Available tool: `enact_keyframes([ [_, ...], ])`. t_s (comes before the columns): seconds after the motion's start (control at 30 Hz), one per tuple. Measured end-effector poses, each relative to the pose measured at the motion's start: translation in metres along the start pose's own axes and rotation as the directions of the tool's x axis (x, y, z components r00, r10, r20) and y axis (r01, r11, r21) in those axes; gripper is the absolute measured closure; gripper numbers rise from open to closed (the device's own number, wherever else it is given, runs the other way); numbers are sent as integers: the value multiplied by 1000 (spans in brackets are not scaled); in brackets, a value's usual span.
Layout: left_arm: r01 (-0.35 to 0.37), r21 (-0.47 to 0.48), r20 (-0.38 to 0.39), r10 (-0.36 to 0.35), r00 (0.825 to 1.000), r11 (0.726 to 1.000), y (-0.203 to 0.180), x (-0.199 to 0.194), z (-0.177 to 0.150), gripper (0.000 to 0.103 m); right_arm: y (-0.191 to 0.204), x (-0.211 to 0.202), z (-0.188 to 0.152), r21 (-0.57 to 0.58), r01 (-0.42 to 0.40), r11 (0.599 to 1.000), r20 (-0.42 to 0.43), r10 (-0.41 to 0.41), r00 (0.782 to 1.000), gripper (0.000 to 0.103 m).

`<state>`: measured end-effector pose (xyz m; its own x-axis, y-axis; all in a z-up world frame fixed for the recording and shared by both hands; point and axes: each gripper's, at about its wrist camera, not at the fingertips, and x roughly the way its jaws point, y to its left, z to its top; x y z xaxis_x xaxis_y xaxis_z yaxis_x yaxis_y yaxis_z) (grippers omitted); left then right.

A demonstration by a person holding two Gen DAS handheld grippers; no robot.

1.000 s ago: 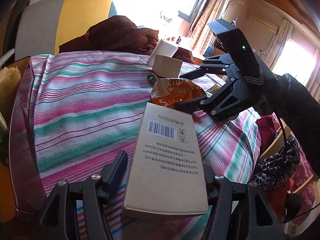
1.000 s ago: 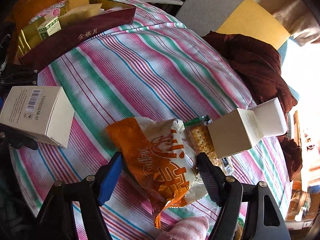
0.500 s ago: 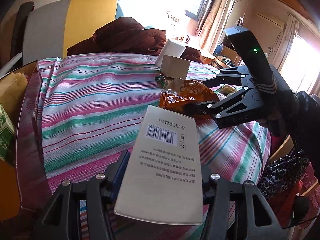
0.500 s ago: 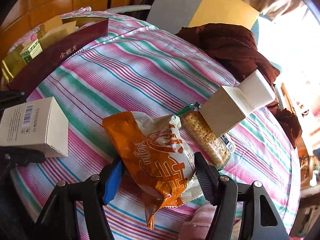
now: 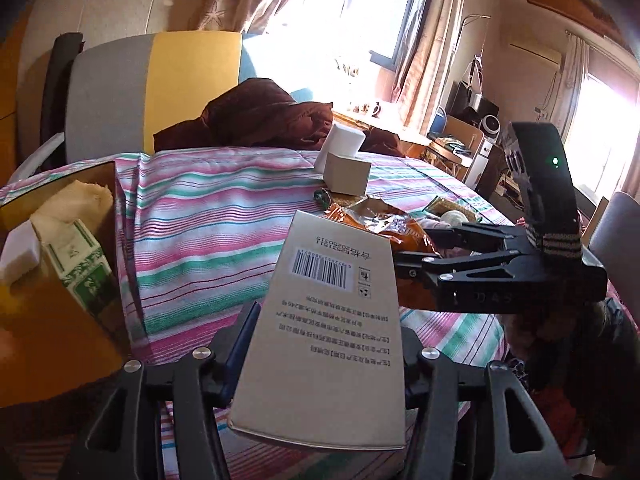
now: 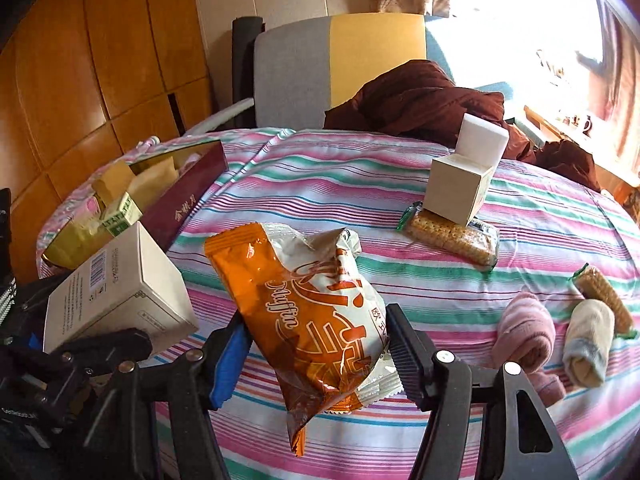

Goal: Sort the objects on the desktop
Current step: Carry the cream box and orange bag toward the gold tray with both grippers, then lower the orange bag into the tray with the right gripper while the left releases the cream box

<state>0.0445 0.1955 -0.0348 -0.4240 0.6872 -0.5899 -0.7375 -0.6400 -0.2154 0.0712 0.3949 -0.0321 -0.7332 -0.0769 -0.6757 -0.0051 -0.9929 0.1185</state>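
The left gripper point(image 5: 320, 364) has its fingers clamped on the sides of a beige barcoded carton point(image 5: 324, 336), held clear above the striped tablecloth point(image 5: 208, 232), just right of the maroon storage box point(image 6: 188, 208). The right gripper point(image 6: 316, 356) pinches an orange Muffin snack bag point(image 6: 304, 308) between its pads, lifted off the cloth and well to the right of that box.

The maroon storage box sits at the table's left edge and already holds a green-and-white carton point(image 5: 86, 276) and some yellowish packets. Farther right of the box, still out on the cloth, lie an open-flapped white box point(image 6: 460, 188) resting on a cracker pack point(image 6: 456, 236), a rolled pink sock point(image 6: 524, 332), a cream sock point(image 6: 588, 340) and a second cracker pack point(image 6: 604, 292).

My judgement: this is a carry step, with both held items between the cloth and the box. Whether the bag belongs in the same box, the pictures do not settle. Placing the carton would call for swinging it left over the box's near wall, lowering it into a free gap beside the green carton, and only then easing the fingers apart; the slack bag needs a steady squeeze so it does not slide out.
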Motion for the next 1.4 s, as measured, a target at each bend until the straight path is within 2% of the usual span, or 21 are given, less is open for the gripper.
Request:
enact_keyframes([
  [0.2, -80, -17, 65, 81, 995, 997, 18, -40, 5, 46, 36, -5, 6, -9, -61, 998, 54, 61, 997, 37],
  [0.33, -167, -45, 94, 171, 981, 985, 46, -60, 13, 46, 63, -4, 16, -42, -102, 994, 78, 105, 991, 37],
  [0.47, -274, -87, 90, 282, 955, 958, 83, -79, 14, 46, 87, -1, 28, -69, -153, 986, 96, 159, 983, 37],
  [0.67, -419, -152, 26, 428, 904, 895, 141, -97, -1, 46, 138, 7, 47, -161, -237, 958, 95, 254, 963, 37],
  [0.77, -466, -175, -4, 473, 881, 867, 162, -102, -8, 46, 168, 15, 56, -218, -274, 937, 77, 296, 952, 37],
  [0.9, -497, -193, -28, 501, 865, 846, 184, -104, -12, 46, 205, 30, 66, -273, -315, 909, 41, 338, 940, 37],
  [1.07, -531, -199, -63, 530, 846, 824, 207, -99, -17, 50, 243, 64, 68, -327, -306, 894, -23, 316, 949, 37],
  [1.27, -518, -223, -81, 514, 854, 826, 222, -98, -25, 51, 269, 85, 64, -410, -256, 876, -42, 262, 964, 38],
  [1.4, -502, -243, -78, 500, 863, 830, 227, -103, -33, 51, 273, 94, 53, -435, -277, 857, -111, 254, 961, 38],
])
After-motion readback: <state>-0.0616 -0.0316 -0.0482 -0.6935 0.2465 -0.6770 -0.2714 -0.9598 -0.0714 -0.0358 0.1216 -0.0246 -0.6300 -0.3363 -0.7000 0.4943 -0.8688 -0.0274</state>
